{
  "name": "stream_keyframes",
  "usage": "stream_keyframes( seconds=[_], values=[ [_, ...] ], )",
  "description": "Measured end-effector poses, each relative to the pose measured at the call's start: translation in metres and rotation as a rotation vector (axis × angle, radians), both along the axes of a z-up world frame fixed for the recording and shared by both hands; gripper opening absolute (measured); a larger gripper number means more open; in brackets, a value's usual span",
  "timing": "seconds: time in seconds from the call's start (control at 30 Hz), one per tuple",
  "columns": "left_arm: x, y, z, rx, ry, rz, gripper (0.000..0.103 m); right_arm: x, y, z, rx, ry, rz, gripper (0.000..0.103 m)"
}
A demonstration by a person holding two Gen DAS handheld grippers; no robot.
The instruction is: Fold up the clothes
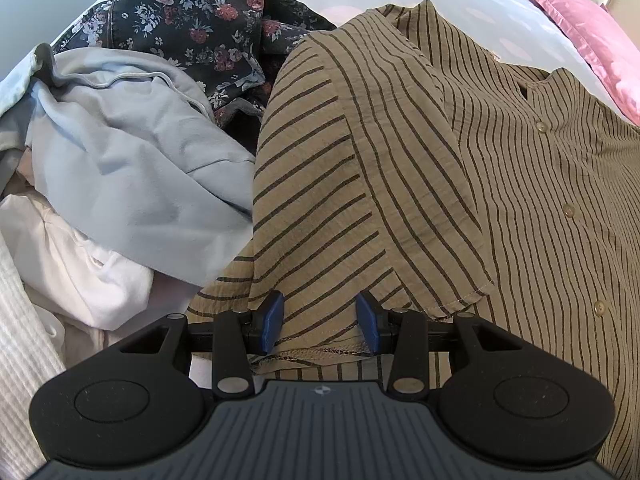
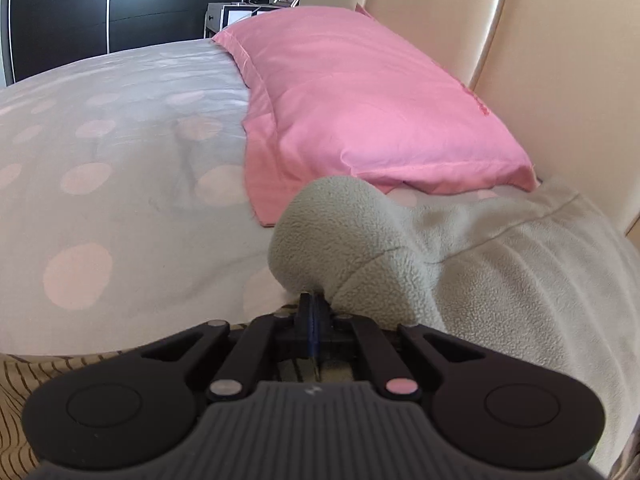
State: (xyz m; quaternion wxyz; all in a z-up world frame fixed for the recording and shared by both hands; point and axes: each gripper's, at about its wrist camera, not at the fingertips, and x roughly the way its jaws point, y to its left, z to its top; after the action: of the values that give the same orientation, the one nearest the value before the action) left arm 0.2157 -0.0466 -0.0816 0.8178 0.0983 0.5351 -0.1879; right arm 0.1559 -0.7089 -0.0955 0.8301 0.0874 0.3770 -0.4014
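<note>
nearest in the left wrist view, the left gripper point(image 1: 320, 322) sits low over the tan striped shirt point(image 1: 400, 184), its two blue pads point(image 1: 274, 320) standing apart with a bunched hem of the shirt lying between them; the pads do not look pressed onto the cloth, so this claw reads as released. the shirt spreads away to the right, button placket and collar up, one sleeve folded across the front. just to the left lies a heap of laundry: a white garment point(image 1: 80, 264) nearest, a pale blue hoodie point(image 1: 132, 160) on top of it, and beyond that a dark floral garment point(image 1: 200, 20), touching the shirt's far left edge.

over in the right wrist view, the right gripper point(image 2: 314, 320) is clenched, fingers tight together. a grey-green fleece point(image 2: 400, 256) bulges up right at the fingertips, but whether any of it is pinched cannot be told. the fleece trails off to the right. to the left stretches the white bedspread point(image 2: 120, 184) with pale pink dots. farther back, a pink pillow point(image 2: 360, 104) rests against the cream headboard point(image 2: 540, 40), and a dark wardrobe point(image 2: 120, 4) stands at the far left.
</note>
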Motion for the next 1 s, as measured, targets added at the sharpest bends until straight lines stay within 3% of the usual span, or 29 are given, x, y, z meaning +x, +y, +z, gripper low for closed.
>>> stream_keyframes(
  seconds=[0.13, 0.27, 0.37, 0.5, 0.63, 0.73, 0.87, 1.0],
  values=[
    [0.001, 0.001, 0.0, -0.009, -0.001, -0.004, 0.038, 0.001, 0.005, -0.004, 0.047, 0.031, 0.039, 0.004],
    [-0.003, -0.001, 0.007, -0.02, -0.024, -0.019, 0.038, -0.009, 0.023, 0.011, 0.054, -0.033, 0.053, 0.029],
    [-0.011, -0.008, 0.016, -0.028, -0.067, -0.066, 0.039, -0.022, 0.049, 0.024, 0.027, -0.081, 0.056, 0.041],
    [-0.027, -0.022, 0.031, -0.054, -0.139, -0.158, 0.046, -0.048, 0.089, 0.038, 0.089, -0.149, 0.083, 0.041],
    [-0.042, -0.044, 0.032, -0.051, -0.158, -0.226, 0.049, -0.073, 0.134, 0.046, 0.185, -0.176, 0.117, 0.042],
    [-0.046, -0.052, 0.024, -0.014, -0.16, -0.221, 0.049, -0.093, 0.168, 0.049, 0.286, -0.188, 0.129, 0.043],
    [-0.046, -0.056, 0.015, -0.025, -0.171, -0.185, 0.049, -0.117, 0.205, 0.05, 0.431, -0.183, 0.123, 0.044],
    [-0.059, -0.072, 0.017, -0.023, -0.232, -0.214, 0.049, -0.144, 0.234, 0.052, 0.471, -0.189, 0.108, 0.044]
  ],
)
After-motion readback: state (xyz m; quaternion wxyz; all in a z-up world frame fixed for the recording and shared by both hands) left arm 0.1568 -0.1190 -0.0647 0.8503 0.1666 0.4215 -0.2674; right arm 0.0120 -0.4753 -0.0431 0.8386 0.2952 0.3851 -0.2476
